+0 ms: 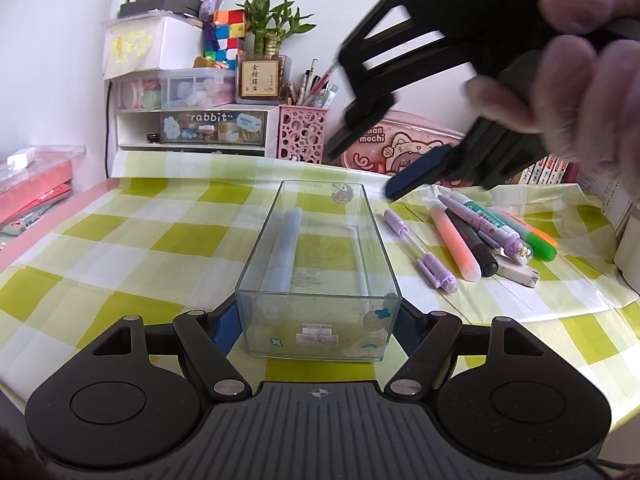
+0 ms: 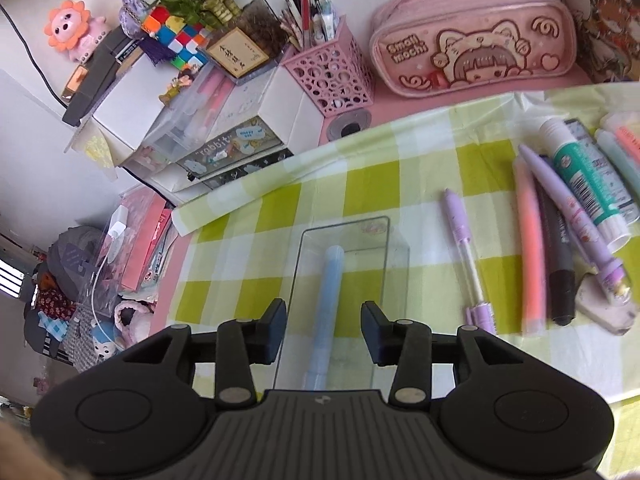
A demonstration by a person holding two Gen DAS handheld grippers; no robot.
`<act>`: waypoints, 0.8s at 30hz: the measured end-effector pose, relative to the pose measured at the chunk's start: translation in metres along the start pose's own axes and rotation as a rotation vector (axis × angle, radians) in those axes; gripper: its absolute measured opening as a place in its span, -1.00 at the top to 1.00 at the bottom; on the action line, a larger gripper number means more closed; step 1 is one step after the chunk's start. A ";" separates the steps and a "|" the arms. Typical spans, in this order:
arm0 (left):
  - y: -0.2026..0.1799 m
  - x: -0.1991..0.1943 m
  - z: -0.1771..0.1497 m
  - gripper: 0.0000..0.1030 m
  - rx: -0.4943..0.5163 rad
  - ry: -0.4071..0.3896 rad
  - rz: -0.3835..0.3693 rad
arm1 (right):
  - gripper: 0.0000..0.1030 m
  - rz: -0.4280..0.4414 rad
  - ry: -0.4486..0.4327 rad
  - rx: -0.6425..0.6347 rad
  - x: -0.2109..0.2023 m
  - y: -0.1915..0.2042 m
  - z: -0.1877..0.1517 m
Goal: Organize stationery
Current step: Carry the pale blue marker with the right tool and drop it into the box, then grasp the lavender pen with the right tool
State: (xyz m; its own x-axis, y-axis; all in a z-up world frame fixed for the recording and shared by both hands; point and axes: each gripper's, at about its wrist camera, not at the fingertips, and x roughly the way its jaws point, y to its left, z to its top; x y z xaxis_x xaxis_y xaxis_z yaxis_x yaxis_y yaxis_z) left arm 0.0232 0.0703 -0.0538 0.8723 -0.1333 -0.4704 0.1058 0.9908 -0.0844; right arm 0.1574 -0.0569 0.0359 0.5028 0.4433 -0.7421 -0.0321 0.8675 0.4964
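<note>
Left gripper (image 1: 316,320) clamping clear plastic box (image 1: 320,264) | right gripper (image 2: 324,330) hanging released, lower centre | loose pens (image 2: 560,240) lying lengthwise at right, nearer it

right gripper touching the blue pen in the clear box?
Apart. Right wrist view: the right gripper is open above the clear box, and the blue pen lies on the box floor between the fingers with gaps on both sides.

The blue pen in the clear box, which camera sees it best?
The right wrist view: it looks down into the clear box, so the blue pen shows directly between the open right gripper fingers. The left wrist view shows the pen hazily through the box wall.
</note>
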 end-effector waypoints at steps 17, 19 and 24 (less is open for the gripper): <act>0.006 -0.001 0.001 -0.42 -0.025 0.000 0.003 | -0.42 -0.214 -0.239 -0.137 -0.068 -0.041 -0.039; 0.006 -0.001 0.001 -0.42 -0.025 -0.001 0.003 | -0.45 -0.238 -0.275 -0.139 -0.072 -0.049 -0.047; 0.009 0.000 0.001 -0.42 -0.031 -0.001 0.006 | -0.57 -0.329 -0.330 -0.155 -0.074 -0.069 -0.069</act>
State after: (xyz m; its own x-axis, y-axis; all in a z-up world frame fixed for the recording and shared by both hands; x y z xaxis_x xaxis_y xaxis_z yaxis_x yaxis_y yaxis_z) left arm 0.0246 0.0792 -0.0531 0.8734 -0.1271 -0.4701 0.0858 0.9904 -0.1083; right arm 0.0630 -0.1343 0.0260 0.7539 0.0663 -0.6536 0.0588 0.9841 0.1676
